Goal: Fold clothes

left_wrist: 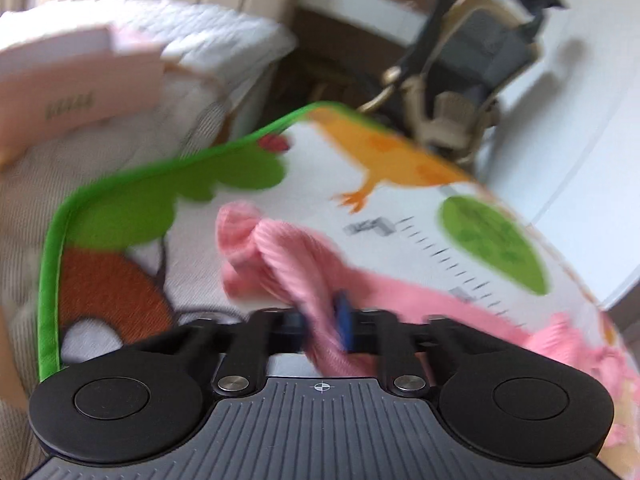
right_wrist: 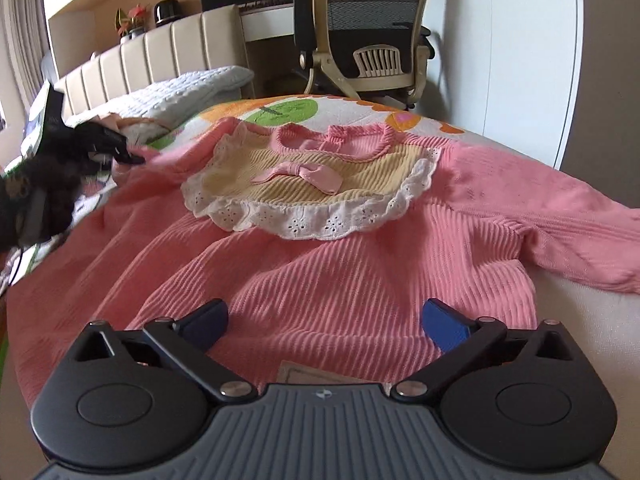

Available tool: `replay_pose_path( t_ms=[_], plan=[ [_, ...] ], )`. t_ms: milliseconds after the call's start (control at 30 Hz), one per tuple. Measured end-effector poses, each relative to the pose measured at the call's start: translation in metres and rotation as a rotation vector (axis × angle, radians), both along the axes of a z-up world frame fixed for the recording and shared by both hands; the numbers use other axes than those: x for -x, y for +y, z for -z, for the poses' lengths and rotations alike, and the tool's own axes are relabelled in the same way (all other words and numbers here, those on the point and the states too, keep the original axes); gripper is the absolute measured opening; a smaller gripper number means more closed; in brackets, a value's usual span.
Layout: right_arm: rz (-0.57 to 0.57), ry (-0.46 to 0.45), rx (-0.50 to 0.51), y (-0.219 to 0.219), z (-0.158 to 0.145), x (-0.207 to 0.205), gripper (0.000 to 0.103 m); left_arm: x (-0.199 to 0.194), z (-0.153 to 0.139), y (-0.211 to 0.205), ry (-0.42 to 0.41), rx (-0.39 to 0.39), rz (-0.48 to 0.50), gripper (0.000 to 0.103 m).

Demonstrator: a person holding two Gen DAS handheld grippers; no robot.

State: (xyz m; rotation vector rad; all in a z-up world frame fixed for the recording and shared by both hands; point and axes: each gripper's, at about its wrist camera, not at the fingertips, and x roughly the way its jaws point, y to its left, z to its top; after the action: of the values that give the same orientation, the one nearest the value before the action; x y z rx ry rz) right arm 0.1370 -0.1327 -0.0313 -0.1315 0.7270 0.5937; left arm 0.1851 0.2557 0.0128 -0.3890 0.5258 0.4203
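A pink ribbed knit sweater [right_wrist: 320, 280] with a yellow bib, white lace trim and a pink bow [right_wrist: 300, 176] lies spread on a colourful play mat [right_wrist: 288, 110]. My right gripper [right_wrist: 326, 320] hovers open just above its lower body, blue pads apart. In the left wrist view, my left gripper [left_wrist: 326, 322] is shut on a bunched pink sleeve [left_wrist: 276, 252], lifted over the mat [left_wrist: 360, 160]. From the right wrist view the left gripper [right_wrist: 128, 156] appears at the sweater's left sleeve. The other sleeve [right_wrist: 560, 220] stretches out to the right.
An office chair [right_wrist: 372, 32] stands beyond the mat by a white wall. A padded headboard [right_wrist: 160, 48], white quilted bedding [right_wrist: 180, 92] and a pink box [left_wrist: 80, 92] lie at the left. The mat's green edge [left_wrist: 52, 264] runs along the left.
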Motion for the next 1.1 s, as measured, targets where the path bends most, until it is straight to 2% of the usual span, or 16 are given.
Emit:
replay_pose_path(
  t_ms=[67, 200, 267, 333, 400, 433, 467, 533, 567, 667, 767, 833, 933, 1000, 1033, 1100],
  plan=[
    [-0.007, -0.005, 0.024, 0.002, 0.000, 0.001, 0.103, 0.009, -0.024, -0.010, -0.064, -0.077, 0.033, 0.008],
    [-0.013, -0.015, 0.068, 0.008, 0.001, 0.002, 0.103, 0.027, -0.094, -0.054, -0.265, -0.196, 0.175, 0.008],
    [-0.014, -0.017, 0.074, 0.009, 0.001, 0.002, 0.103, 0.023, -0.115, -0.084, -0.321, -0.197, 0.278, 0.008],
    [-0.015, -0.018, 0.073, 0.009, 0.001, 0.001, 0.103, 0.010, -0.121, -0.115, -0.327, -0.154, 0.396, 0.009],
    [-0.015, -0.018, 0.072, 0.009, 0.002, 0.001, 0.103, -0.009, -0.111, -0.146, -0.284, -0.067, 0.551, 0.030],
    [-0.015, -0.018, 0.071, 0.009, 0.001, 0.001, 0.103, -0.019, -0.101, -0.162, -0.246, -0.007, 0.645, 0.051],
    [-0.015, -0.017, 0.071, 0.009, 0.001, 0.001, 0.103, -0.026, -0.089, -0.176, -0.208, 0.045, 0.727, 0.061],
    [-0.014, -0.017, 0.071, 0.010, 0.001, 0.001, 0.103, -0.027, -0.073, -0.200, -0.151, 0.063, 0.831, 0.062],
    [-0.013, -0.017, 0.072, 0.010, 0.001, 0.001, 0.103, -0.026, -0.069, -0.207, -0.141, 0.052, 0.855, 0.068],
    [-0.014, -0.017, 0.079, 0.013, 0.002, 0.000, 0.103, -0.018, -0.064, -0.211, -0.145, 0.000, 0.858, 0.088],
    [-0.029, -0.008, 0.073, 0.012, -0.001, -0.001, 0.103, -0.018, -0.058, -0.192, -0.122, -0.041, 0.798, 0.093],
    [-0.040, 0.003, 0.061, 0.010, -0.003, -0.003, 0.103, -0.018, -0.045, -0.182, -0.064, -0.103, 0.737, 0.093],
    [-0.028, -0.076, -0.059, -0.005, -0.035, -0.004, 0.103, -0.009, -0.023, -0.172, 0.013, -0.196, 0.703, 0.094],
    [-0.005, -0.147, -0.122, -0.012, -0.058, -0.008, 0.103, -0.001, -0.007, -0.170, 0.048, -0.210, 0.724, 0.095],
    [0.004, -0.156, -0.116, -0.007, -0.064, -0.020, 0.103, 0.001, -0.001, -0.172, 0.061, -0.216, 0.732, 0.096],
    [0.019, -0.162, -0.095, 0.006, -0.074, -0.046, 0.091, 0.004, 0.008, -0.176, 0.078, -0.230, 0.745, 0.097]
  ],
)
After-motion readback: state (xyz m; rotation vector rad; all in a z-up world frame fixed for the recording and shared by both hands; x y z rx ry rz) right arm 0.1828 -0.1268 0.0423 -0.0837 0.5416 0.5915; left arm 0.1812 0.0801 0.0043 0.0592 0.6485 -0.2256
